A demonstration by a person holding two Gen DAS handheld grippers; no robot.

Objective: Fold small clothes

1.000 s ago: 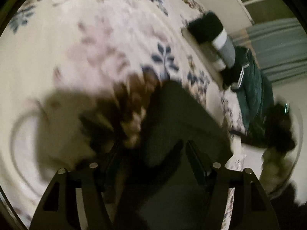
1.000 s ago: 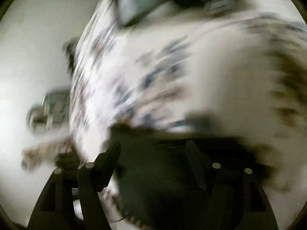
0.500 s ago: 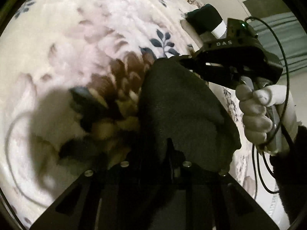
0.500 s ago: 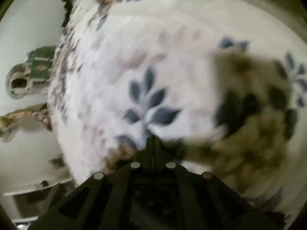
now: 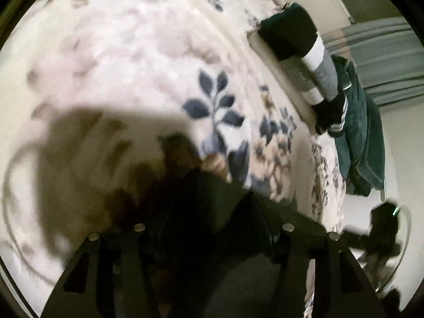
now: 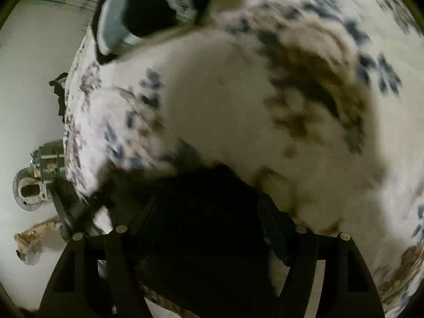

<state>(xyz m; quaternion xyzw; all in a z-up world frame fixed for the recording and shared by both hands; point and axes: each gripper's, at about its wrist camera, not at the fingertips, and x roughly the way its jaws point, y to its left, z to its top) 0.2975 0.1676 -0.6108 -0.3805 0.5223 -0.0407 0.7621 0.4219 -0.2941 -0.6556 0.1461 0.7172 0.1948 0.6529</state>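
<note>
A small dark garment (image 5: 206,238) lies on the floral bedspread (image 5: 137,61), right under both grippers. My left gripper (image 5: 209,204) hangs over its near part; the jaws are opening, the dark cloth lies between the fingers and the pads are off it. In the right wrist view the same garment (image 6: 201,228) fills the gap of my right gripper (image 6: 206,201), whose jaws are also opening and stand wide, with no grip on the cloth. The right gripper shows as a dark blur (image 5: 384,228) at the left view's right edge.
A stack of folded clothes (image 5: 294,34), dark, white and grey, sits at the far side of the bed, also seen as a blurred stack (image 6: 159,8). A teal garment (image 5: 357,132) hangs over the bed's edge. Clutter (image 6: 29,193) lies on the pale floor beside the bed.
Half a second ago both grippers were shut on the dark cloth, the right one close by with a hand on it. Now both stand apart, the cloth lies lower, and the right gripper has drawn away.
</note>
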